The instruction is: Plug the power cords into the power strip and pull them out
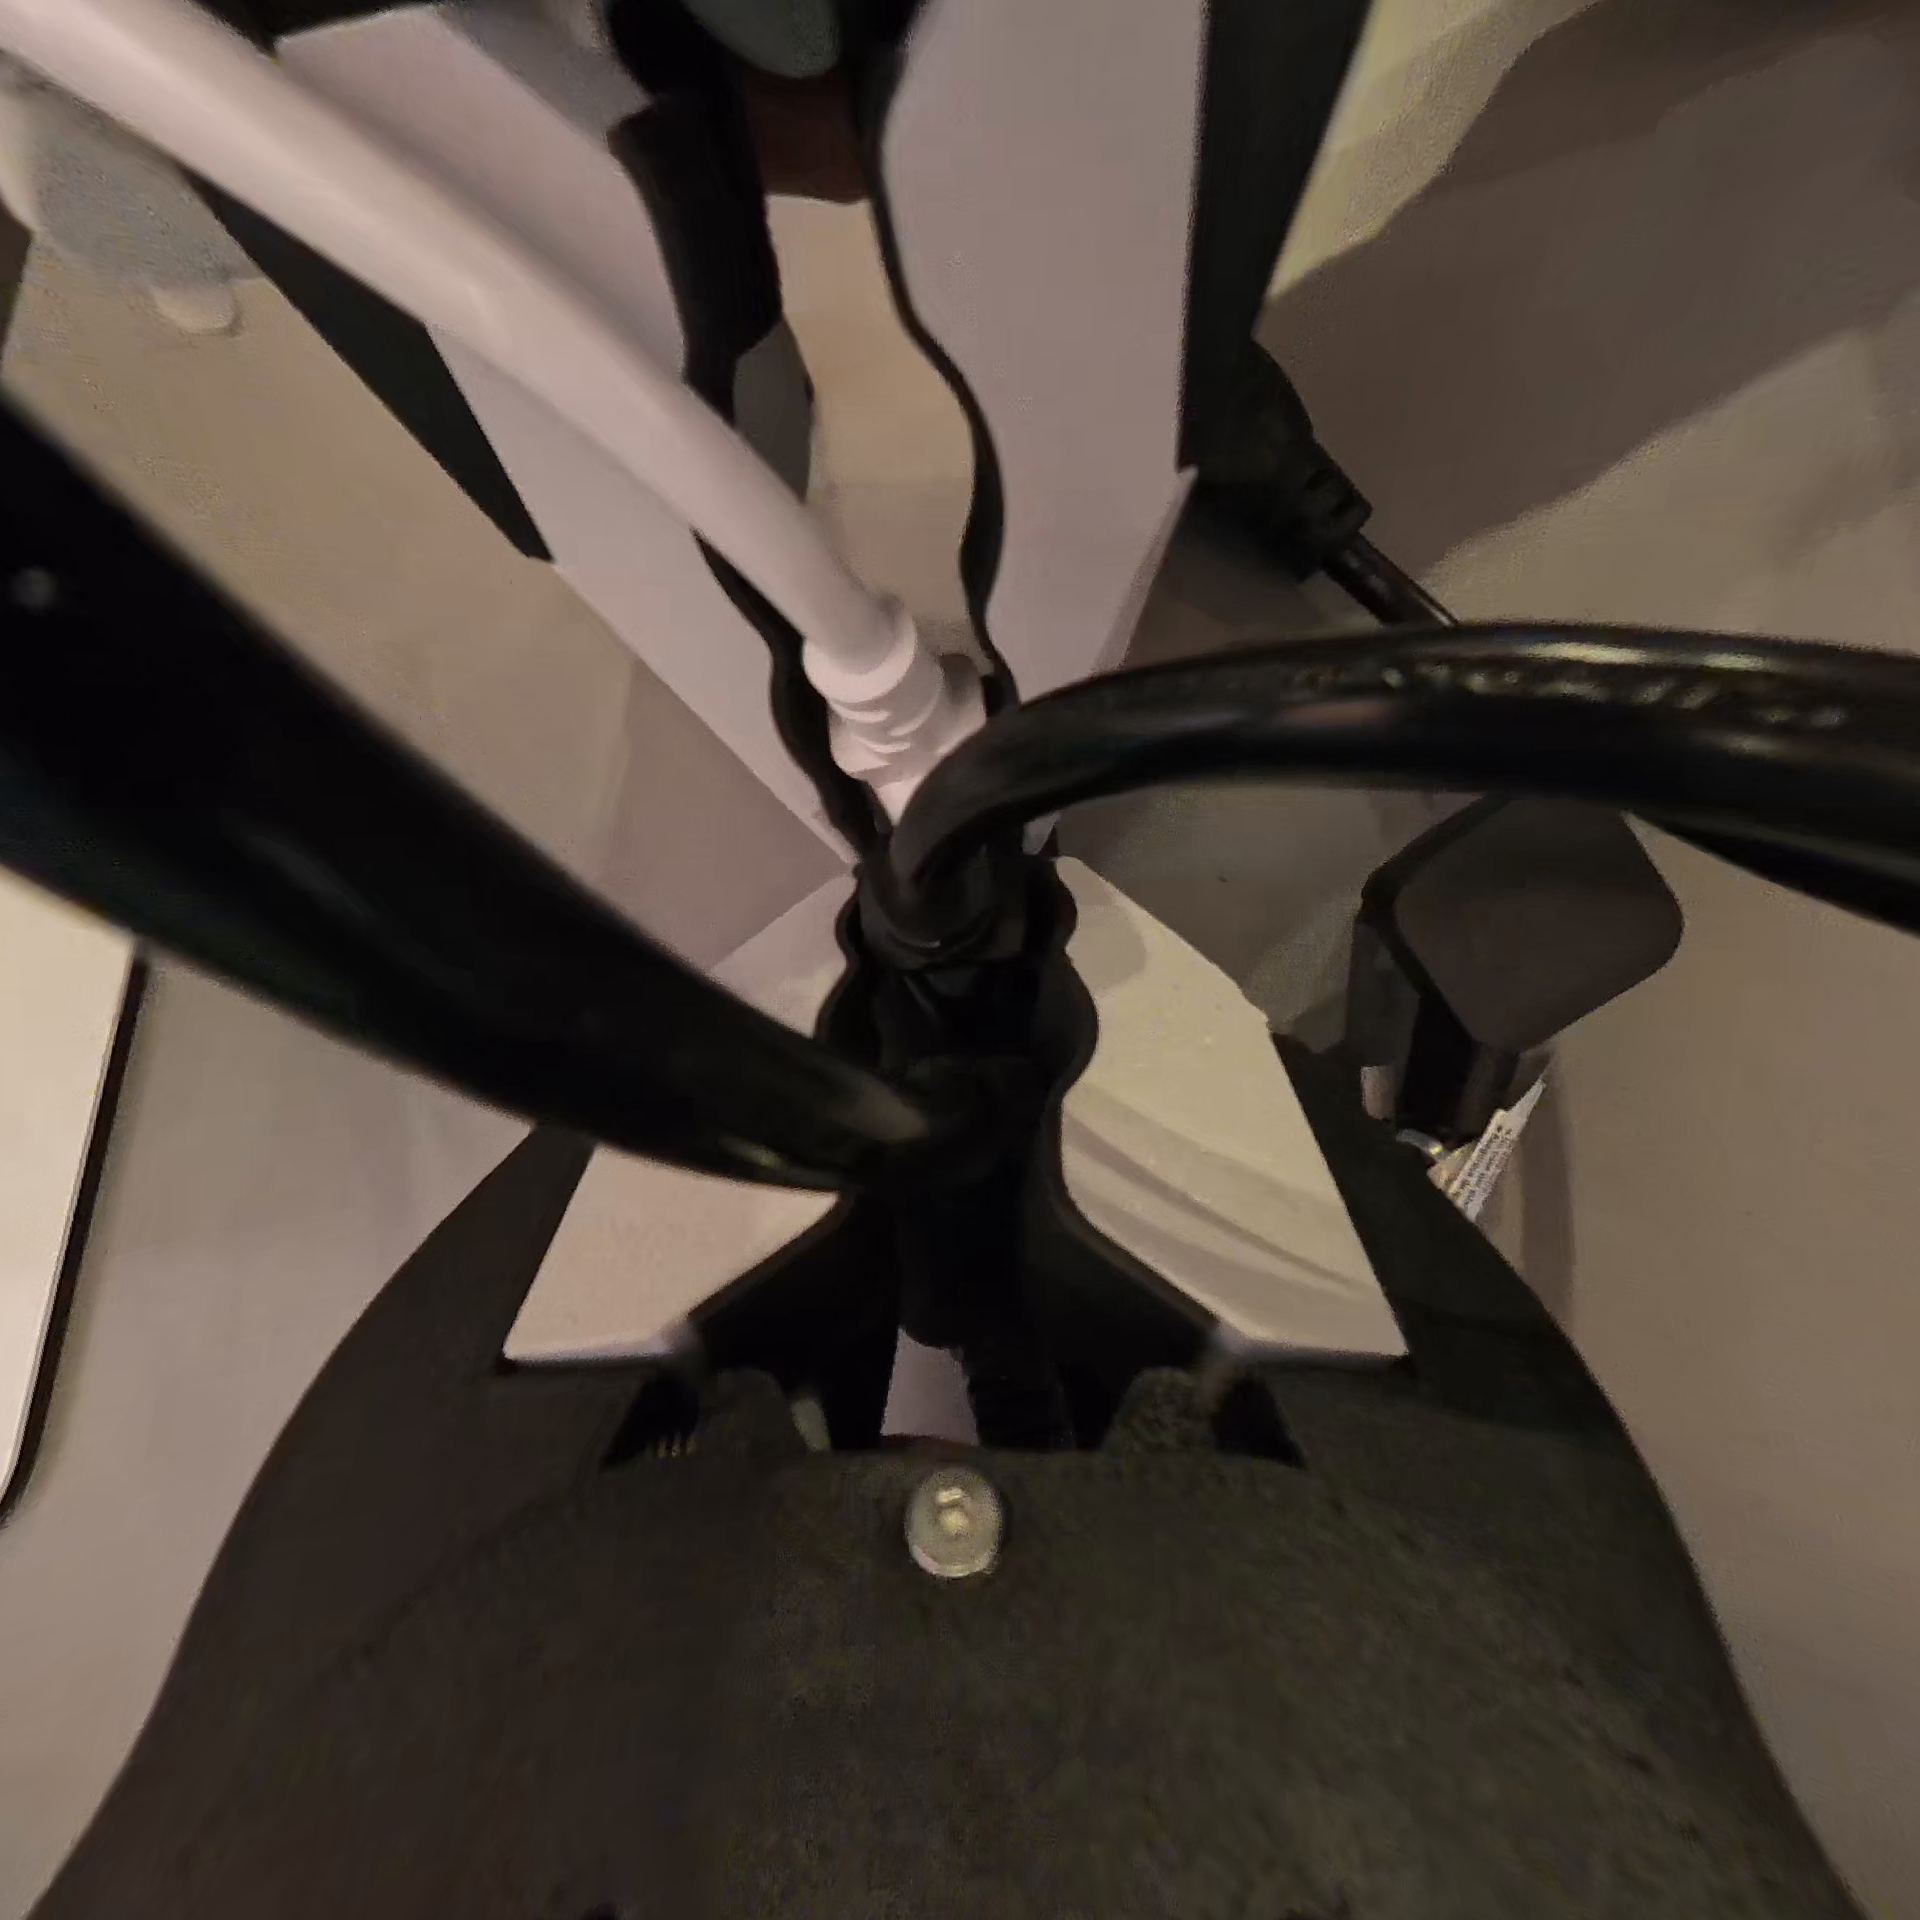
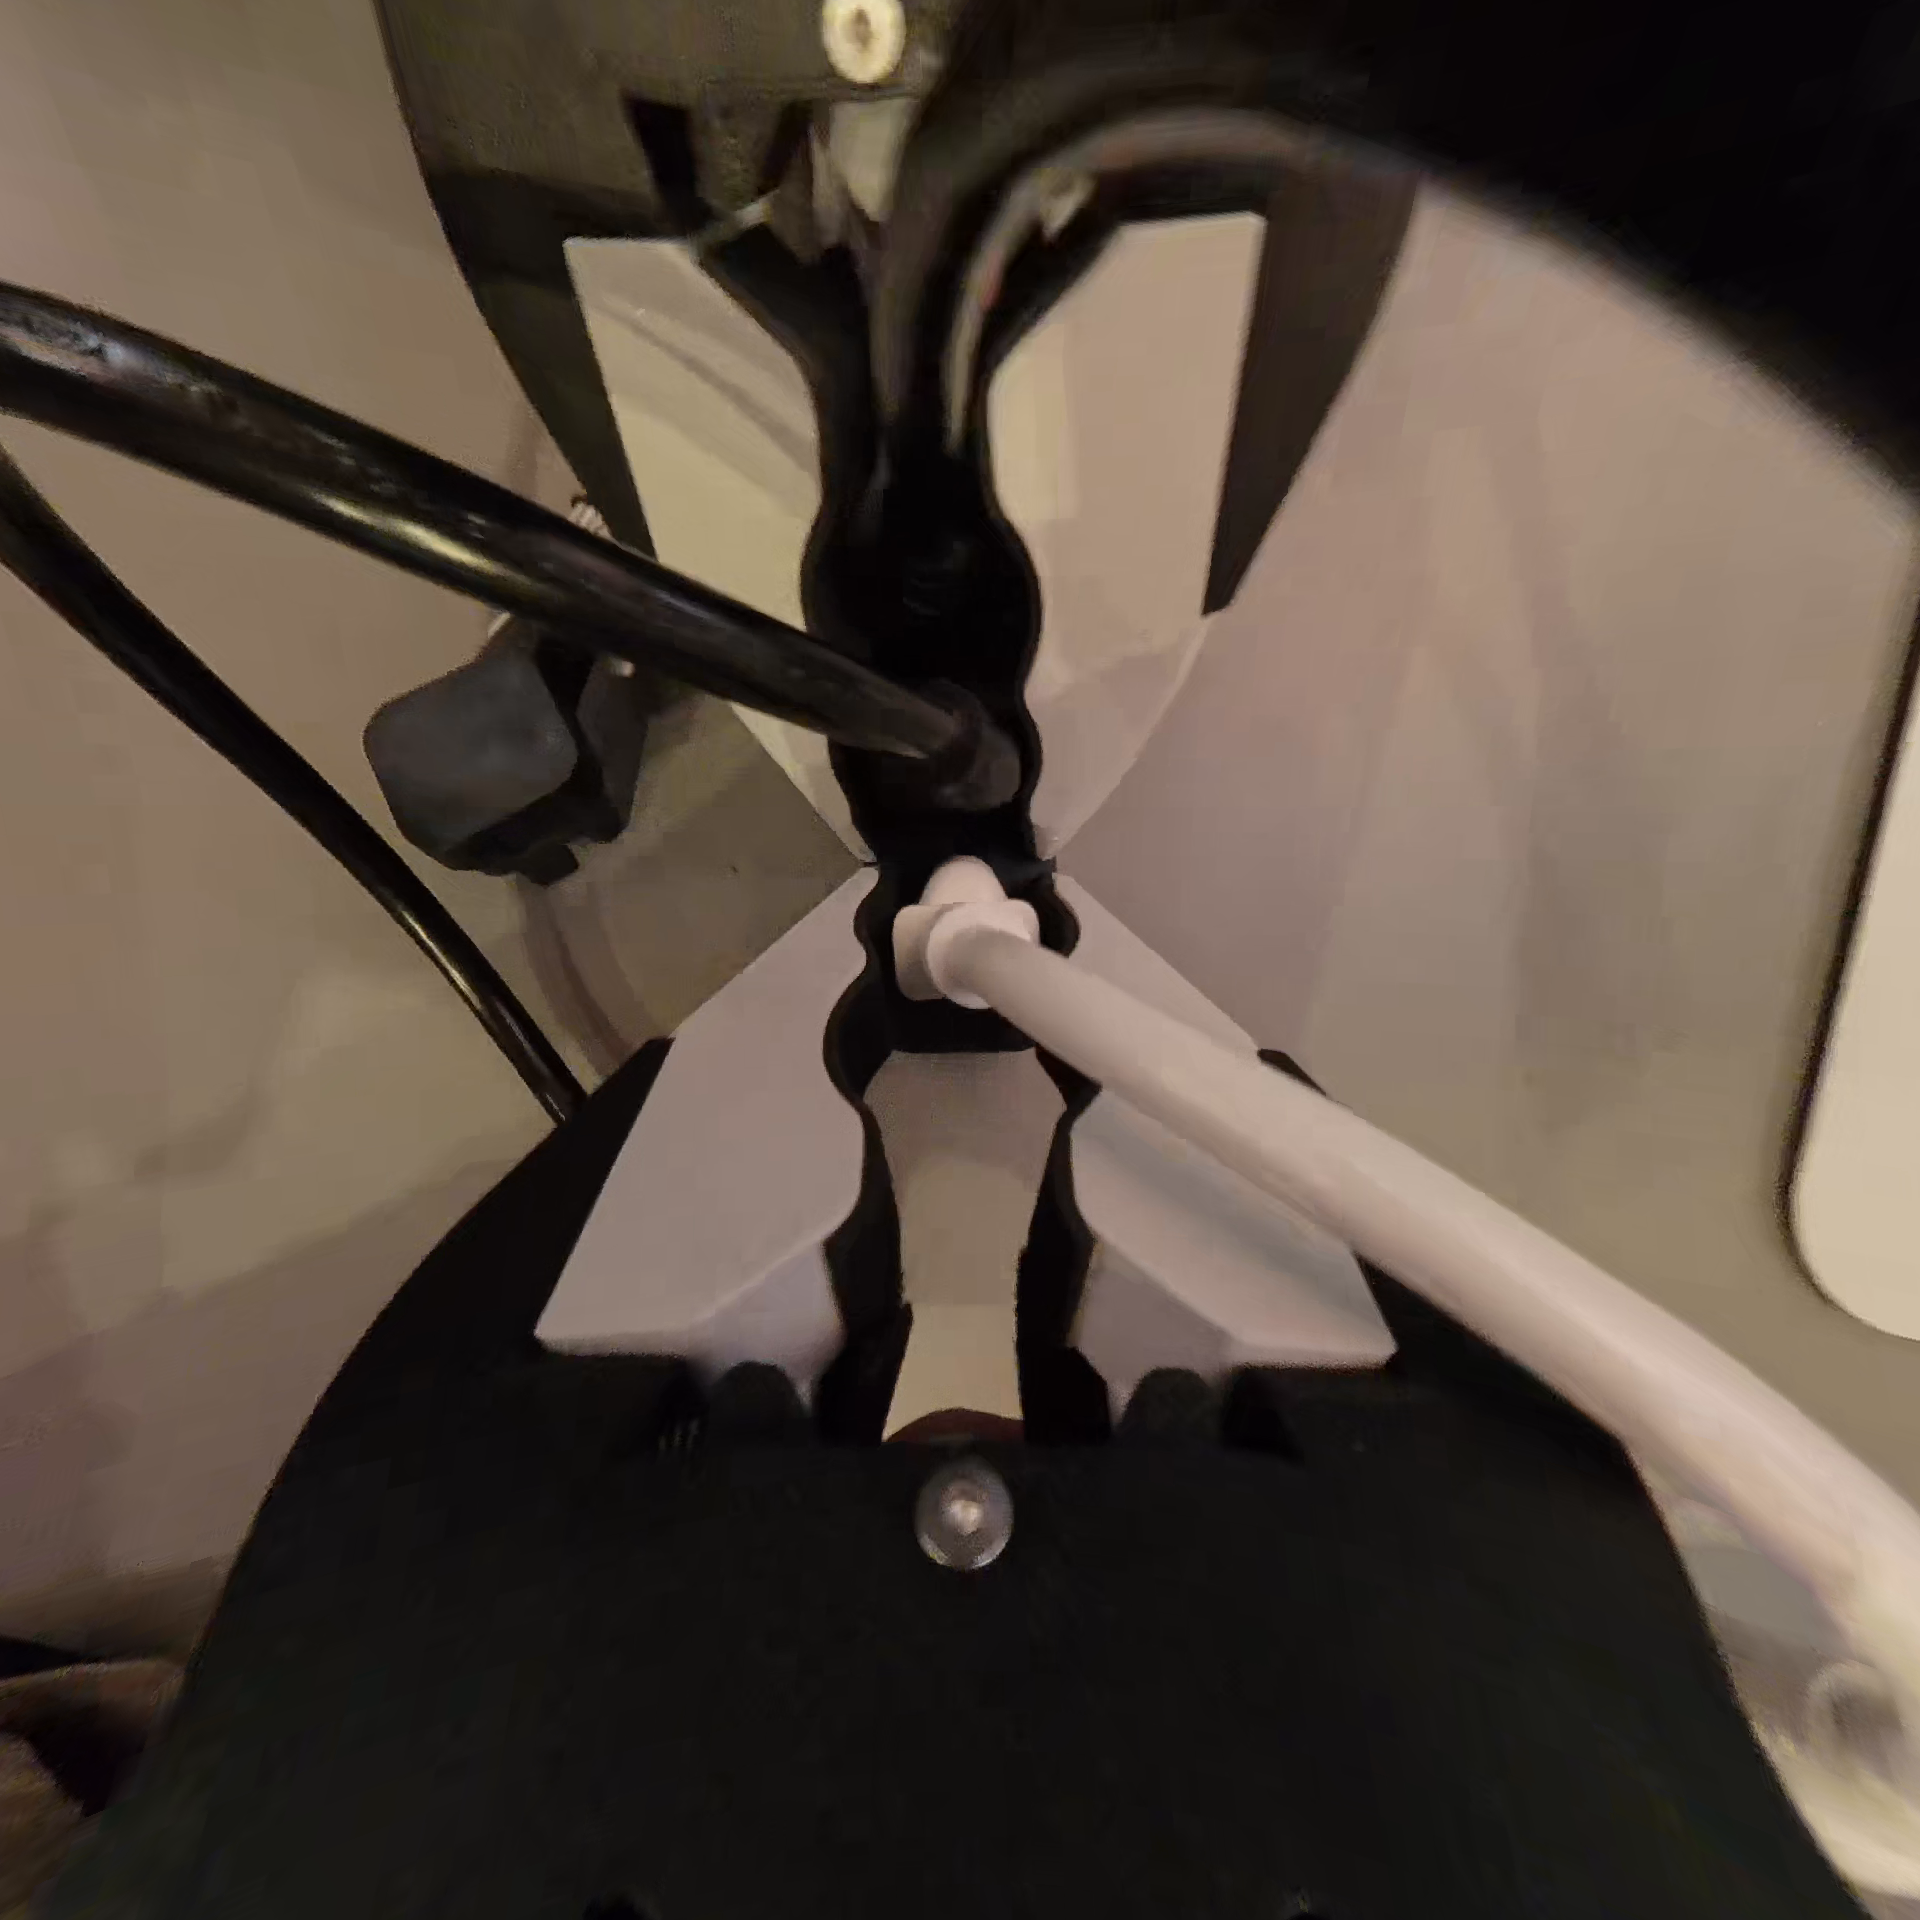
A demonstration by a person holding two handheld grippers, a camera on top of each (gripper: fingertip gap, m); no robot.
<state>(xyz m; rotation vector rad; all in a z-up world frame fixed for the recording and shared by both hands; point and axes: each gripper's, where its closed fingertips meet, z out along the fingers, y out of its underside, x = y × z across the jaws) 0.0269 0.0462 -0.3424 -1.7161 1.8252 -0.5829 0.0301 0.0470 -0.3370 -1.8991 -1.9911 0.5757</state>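
Left gripper [image 1: 951, 997] is clamped on a black plug [image 1: 940, 935], its black cord [image 1: 1455, 707] arching off to its right. Right gripper [image 2: 951, 914], nose to nose with it, pinches a white plug [image 2: 961, 920], its white cord [image 2: 1351, 1164] trailing back rightward. Whatever power strip lies beneath is hidden; I'd keep both plugs square and move straight along the prongs.

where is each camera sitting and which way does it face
Left wrist view: on the left gripper, looking forward along its fingers, shut on a black cord; the right gripper faces it.
Right wrist view: on the right gripper, looking along its fingers, shut on the white cord; the left gripper faces it.
Shared: both grippers tip to tip, both cords, a loose black plug, the light table.
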